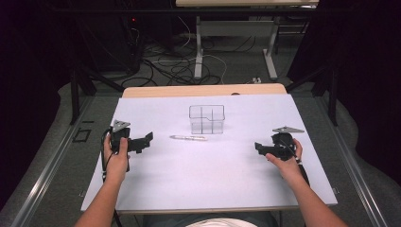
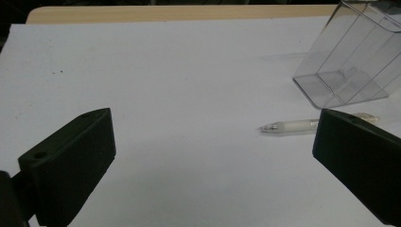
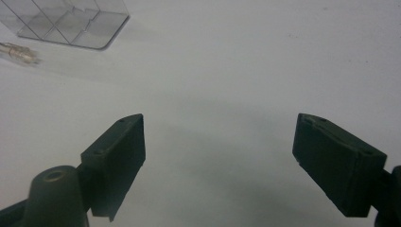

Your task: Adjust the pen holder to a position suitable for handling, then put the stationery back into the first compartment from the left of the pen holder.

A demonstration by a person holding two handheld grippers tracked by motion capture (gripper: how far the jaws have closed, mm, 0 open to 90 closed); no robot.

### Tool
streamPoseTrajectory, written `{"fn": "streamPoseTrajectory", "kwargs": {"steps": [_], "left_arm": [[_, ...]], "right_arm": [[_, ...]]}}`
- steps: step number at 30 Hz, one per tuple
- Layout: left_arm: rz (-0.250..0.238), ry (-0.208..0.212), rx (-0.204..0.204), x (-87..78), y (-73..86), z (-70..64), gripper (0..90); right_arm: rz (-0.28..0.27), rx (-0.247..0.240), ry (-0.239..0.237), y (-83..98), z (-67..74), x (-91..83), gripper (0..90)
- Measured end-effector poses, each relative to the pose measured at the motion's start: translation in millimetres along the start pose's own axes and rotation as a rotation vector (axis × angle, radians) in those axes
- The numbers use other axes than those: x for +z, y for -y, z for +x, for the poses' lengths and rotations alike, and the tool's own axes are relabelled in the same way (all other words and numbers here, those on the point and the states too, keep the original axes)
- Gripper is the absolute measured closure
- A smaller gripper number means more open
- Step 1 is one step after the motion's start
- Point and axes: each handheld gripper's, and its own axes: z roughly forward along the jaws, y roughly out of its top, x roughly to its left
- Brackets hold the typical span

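A white pen (image 1: 188, 137) lies flat on the white table sheet (image 1: 213, 165), just in front of a clear plastic divided box (image 1: 207, 118). My left gripper (image 1: 145, 141) rests at the left of the sheet, held in a hand, its jaws wide open and pointing toward the pen. In the left gripper view the pen (image 2: 293, 126) lies ahead at right, partly behind the right jaw, with the clear box (image 2: 350, 61) beyond it. My right gripper (image 1: 259, 147) sits at the right, open, empty. The right gripper view catches the pen's end (image 3: 19, 53) and the box (image 3: 71, 21) at upper left.
The wooden table edge (image 1: 203, 90) runs along the far side of the sheet. Beyond it are cables (image 1: 170, 66) on the floor and the white legs of another table (image 1: 198, 47). Dark curtains flank both sides.
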Motion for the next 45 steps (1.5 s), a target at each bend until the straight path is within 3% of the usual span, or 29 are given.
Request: {"fn": "streamPoseTrajectory", "kwargs": {"steps": [2, 5, 9, 12, 14, 18, 26, 28, 29, 30, 33, 36, 37, 39, 42, 45], "left_arm": [[0.022, 0.008, 0.012, 2.5, 2.8, 1.6, 0.2], [0.055, -0.014, 0.043, 6.6, 6.3, 3.5, 0.5], [0.058, -0.013, 0.018, 11.1, 10.3, 5.3, 0.9], [0.072, -0.034, 0.027, 11.9, 11.2, 5.6, 1.1], [0.075, -0.04, 0.025, 10.9, 10.5, 6.4, 1.2], [0.062, -0.02, -0.007, 7.1, 8.4, 7.9, 1.2], [0.069, -0.038, 0.01, 6.8, 8.6, 12.8, 1.1], [0.071, -0.043, -0.001, 6.0, 8.4, 14.0, 1.2], [0.071, -0.043, -0.001, 6.0, 8.4, 14.0, 1.2], [0.069, -0.044, 0.0, 5.9, 8.7, 14.9, 1.1], [0.066, -0.047, -0.006, 5.6, 9.4, 15.9, 1.2], [0.064, -0.047, -0.005, 5.4, 9.4, 16.2, 1.2], [0.066, -0.046, -0.002, 5.3, 9.2, 16.4, 1.2], [0.066, -0.045, -0.002, 5.2, 9.4, 16.5, 1.2], [0.066, -0.045, -0.001, 5.1, 9.3, 16.7, 1.2], [0.067, -0.045, 0.001, 5.2, 9.6, 17.1, 1.2]], "right_arm": [[0.001, 0.007, -0.006, -0.3, 0.4, -0.2, 19.8], [-0.027, -0.008, -0.006, -1.7, 0.4, -0.7, 22.5], [-0.022, -0.018, -0.025, -1.8, 2.7, 1.0, 28.3], [-0.012, -0.042, -0.04, -1.8, 4.9, 2.4, 33.7], [0.008, -0.042, -0.087, -2.2, 8.4, 4.1, 38.5], [0.022, -0.069, -0.114, -2.7, 13.0, 7.2, 39.3], [0.067, -0.128, -0.162, -18.4, 31.3, 16.1, 37.9], [0.048, -0.147, -0.206, -22.1, 35.3, 21.6, 35.5], [0.048, -0.147, -0.206, -22.1, 35.3, 21.6, 35.5], [0.018, -0.141, -0.232, -23.8, 41.1, 28.4, 33.9], [0.093, -0.174, -0.257, -29.4, 54.1, 34.7, 38.6], [0.102, -0.246, -0.265, -35.4, 68.3, 38.3, 36.6], [0.102, -0.246, -0.265, -35.4, 68.3, 38.3, 36.6], [0.093, -0.309, -0.284, -43.0, 81.0, 41.0, 36.4], [0.111, -0.338, -0.292, -48.4, 89.7, 41.8, 36.6], [0.119, -0.418, -0.306, -57.5, 106.5, 44.8, 36.8]]}}
